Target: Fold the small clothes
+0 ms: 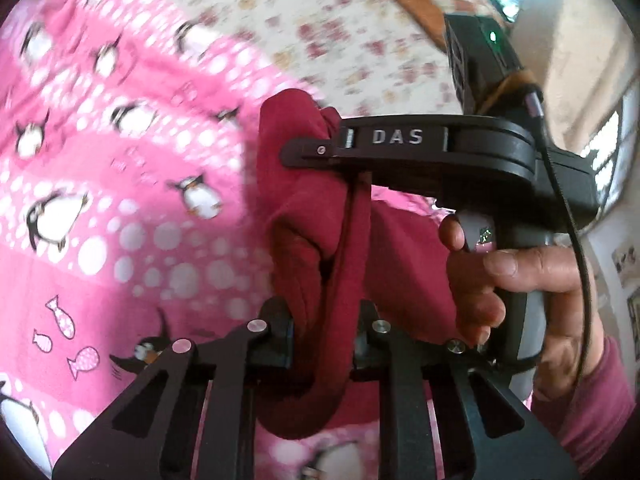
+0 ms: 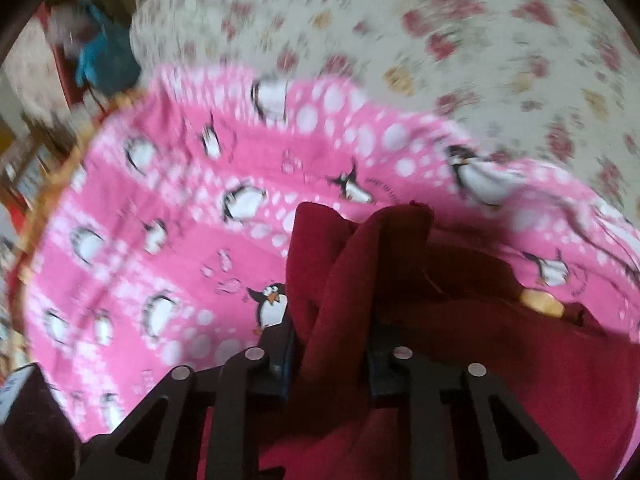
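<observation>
Nearest to me, my left fingers (image 1: 324, 340) are closed on a thick bunch of the dark red garment (image 1: 320, 248), the cloth rolled and pinched between the pads. My right fingers (image 2: 332, 360) are likewise clamped on a gathered ridge of the same garment (image 2: 360, 264). In the left view my right gripper (image 1: 304, 152) bites the cloth just beyond my own grip, so the two holds sit close together on one edge, with my right hand (image 1: 516, 280) wrapped round its handle.

I judge I am mid-fold, carrying the lifted edge. To do it well I should draw the two grips apart along that edge until the cloth hangs taut and flat, then lay it over squarely and let go only once it rests down. As bunched as it is now, it would fold lumpy.

The garment is a soft, plush, wine-red knit, heavily creased, with a seam running down its hanging fold; the rest of it lies spread below my right grip. A small orange thing shows at its edge there, too blurred to name.

Under it lies a pink penguin blanket (image 2: 160, 220), and beyond that a flowered bedspread (image 2: 440, 40), both smeared by motion.
</observation>
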`<state>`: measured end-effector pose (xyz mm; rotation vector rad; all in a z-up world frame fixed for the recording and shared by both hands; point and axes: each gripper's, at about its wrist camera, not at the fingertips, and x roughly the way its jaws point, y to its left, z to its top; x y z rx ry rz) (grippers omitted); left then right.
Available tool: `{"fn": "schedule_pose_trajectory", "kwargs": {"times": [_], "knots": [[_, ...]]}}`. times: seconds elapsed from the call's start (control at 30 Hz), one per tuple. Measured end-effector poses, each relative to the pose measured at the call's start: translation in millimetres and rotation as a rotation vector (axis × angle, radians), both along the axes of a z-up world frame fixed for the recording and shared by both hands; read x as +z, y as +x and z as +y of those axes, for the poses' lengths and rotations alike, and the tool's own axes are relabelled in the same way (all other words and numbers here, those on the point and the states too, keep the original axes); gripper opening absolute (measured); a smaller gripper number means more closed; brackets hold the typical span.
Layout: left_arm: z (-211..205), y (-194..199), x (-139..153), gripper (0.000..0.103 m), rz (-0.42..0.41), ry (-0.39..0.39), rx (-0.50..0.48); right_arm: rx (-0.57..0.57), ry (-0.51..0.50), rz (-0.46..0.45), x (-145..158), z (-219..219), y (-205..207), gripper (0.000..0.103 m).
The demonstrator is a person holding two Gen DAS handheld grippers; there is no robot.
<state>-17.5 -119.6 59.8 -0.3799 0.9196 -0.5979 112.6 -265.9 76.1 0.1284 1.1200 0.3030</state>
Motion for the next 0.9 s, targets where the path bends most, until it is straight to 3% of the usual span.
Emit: {"fn": "schedule_pose_trajectory", "kwargs": {"times": [0.1, 0.27, 0.5, 0.67, 0.83, 0.87, 0.9], "knots": [[-22, -16, 23, 0.016, -0.056, 0.027, -0.056, -0.028, 0.100, -0.041, 27, -32, -18, 0.022], [-73, -31, 46, 0.016, -0.096, 0.060, -0.146, -0.065, 0.147, -0.094, 64, -82, -54, 0.020], [-171, -39, 54, 0.016, -0.123, 0.112, -0.284, -0.189, 0.168, -0.113, 70, -175, -97, 0.018], [-235, -43, 24, 0.016, -0.075, 0.170, -0.345, -0.301, 0.162, -0.079, 44, -235, -118, 0.017], [-259, -51, 1, 0.018, -0.032, 0.192, -0.365, -0.427, 0.106, 0.011, -3, -266, -123, 0.017], [-258, -52, 3, 0.021, -0.032, 0.192, -0.377, -0.455, 0.123, 0.030, -11, -271, -125, 0.017], [-253, -53, 7, 0.034, -0.026, 0.175, -0.408, -0.471, 0.143, 0.033, -14, -275, -127, 0.018]]}}
